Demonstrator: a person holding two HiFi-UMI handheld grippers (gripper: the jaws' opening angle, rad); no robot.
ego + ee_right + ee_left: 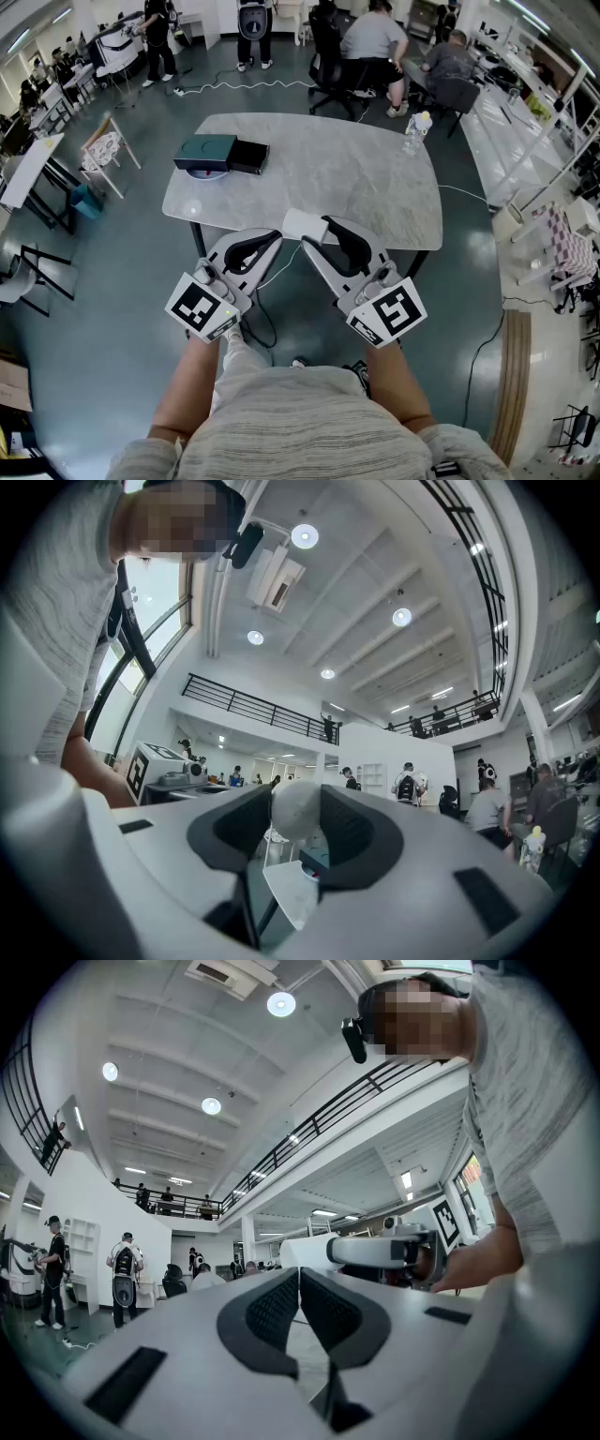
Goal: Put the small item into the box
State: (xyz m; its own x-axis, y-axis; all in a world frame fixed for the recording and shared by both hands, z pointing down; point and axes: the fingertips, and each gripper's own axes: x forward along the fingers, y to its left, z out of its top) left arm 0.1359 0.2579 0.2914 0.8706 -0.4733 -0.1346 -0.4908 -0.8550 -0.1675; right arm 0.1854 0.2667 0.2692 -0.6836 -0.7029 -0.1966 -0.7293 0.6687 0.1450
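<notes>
A small white rounded item is gripped between the pads of my right gripper, held above the near edge of the grey marble table. In the right gripper view the item fills the gap between the jaws of that gripper. The dark green box, with a black drawer part pulled out to its right, lies at the table's far left. My left gripper sits beside the right one, its jaws closed with nothing between them.
A water bottle stands at the table's far right corner. A white chair and desks stand left of the table. Several people sit and stand beyond the far edge. A cable lies on the floor behind.
</notes>
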